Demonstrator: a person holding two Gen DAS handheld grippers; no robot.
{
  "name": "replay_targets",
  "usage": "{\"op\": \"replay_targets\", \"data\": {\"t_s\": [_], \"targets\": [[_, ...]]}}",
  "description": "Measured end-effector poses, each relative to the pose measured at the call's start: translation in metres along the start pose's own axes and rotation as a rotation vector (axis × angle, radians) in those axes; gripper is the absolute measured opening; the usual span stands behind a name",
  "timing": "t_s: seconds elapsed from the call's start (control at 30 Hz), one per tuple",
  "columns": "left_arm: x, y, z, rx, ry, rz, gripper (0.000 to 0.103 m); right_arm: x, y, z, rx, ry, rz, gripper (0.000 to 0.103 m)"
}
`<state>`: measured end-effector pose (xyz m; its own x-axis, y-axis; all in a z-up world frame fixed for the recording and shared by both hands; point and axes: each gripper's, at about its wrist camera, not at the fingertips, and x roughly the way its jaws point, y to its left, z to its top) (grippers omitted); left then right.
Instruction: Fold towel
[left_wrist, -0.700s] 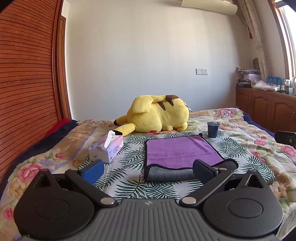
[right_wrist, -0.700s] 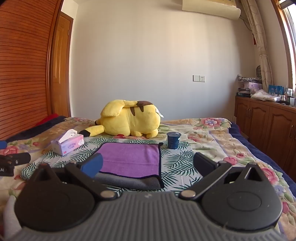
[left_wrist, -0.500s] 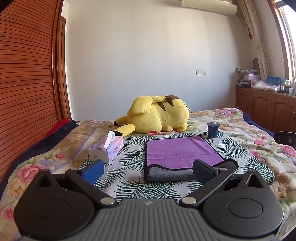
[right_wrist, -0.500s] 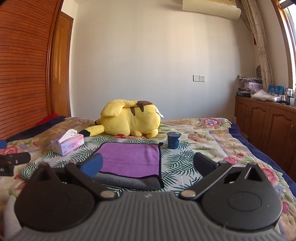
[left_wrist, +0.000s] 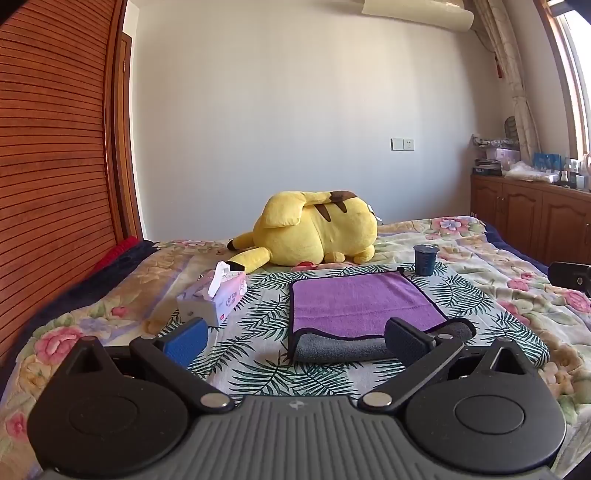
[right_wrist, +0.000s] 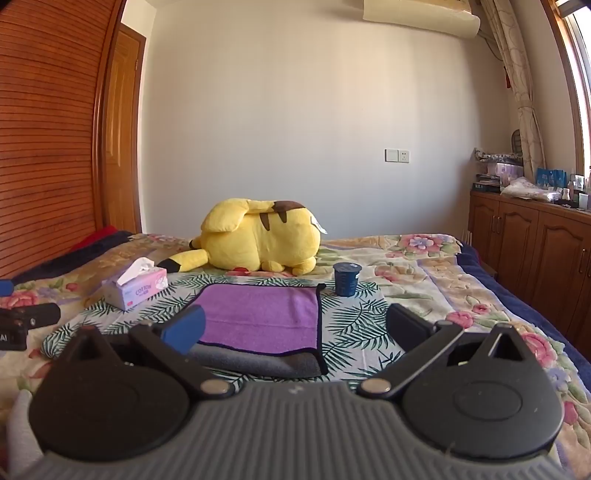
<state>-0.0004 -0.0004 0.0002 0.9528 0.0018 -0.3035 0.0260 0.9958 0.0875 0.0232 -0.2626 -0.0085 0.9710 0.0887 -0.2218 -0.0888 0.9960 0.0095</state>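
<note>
Bedroom, bed (left_wrist: 480, 258) w/ floral quilt plus a palm-leaf sheet over the near-middle part. Towel (left_wrist: 354, 299) lies flat on that sheet, roughly mid-bed toward the near edge: purple side up, dark trim, grey underside showing where the near edge is rolled/flipped over. Looks folded once already or just lying w/ a turned hem, can't tell which.

Around it: tissue box (left_wrist: 218, 291) to its left, apart from it; dark cup (left_wrist: 424, 258) just beside the far right corner, not touching afaict; yellow plush toy (left_wrist: 317, 232) behind, toward the far edge of the bed.

Left gripper (left_wrist: 295, 336) wide apart, nothing between the fingers, hovering short of the towel's near edge. Right gripper (right_wrist: 295, 328) same: spread wide, empty, lined up w/ the near right part of the towel (right_wrist: 258, 314).

Step, my read: pre-grasp/approach, fold not started from this pose. Next move calls for dropping both grippers to the two near corners, pinching the rolled grey edge (both layers if poss), then lifting and carrying it over to the far edge.

Risks: thick rolled hem may slip a pinch; cup near the far right corner could get knocked; soft bed gives under pressure.
</note>
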Motion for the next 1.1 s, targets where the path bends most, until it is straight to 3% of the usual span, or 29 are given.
{"op": "replay_targets", "data": {"t_s": [1.1], "targets": [[0.0009,-0.0018,0.004,0.003,0.002,0.003,0.087,0.0012,-0.0004,-0.0001,0.002,-0.001,0.0,0.103]]}}
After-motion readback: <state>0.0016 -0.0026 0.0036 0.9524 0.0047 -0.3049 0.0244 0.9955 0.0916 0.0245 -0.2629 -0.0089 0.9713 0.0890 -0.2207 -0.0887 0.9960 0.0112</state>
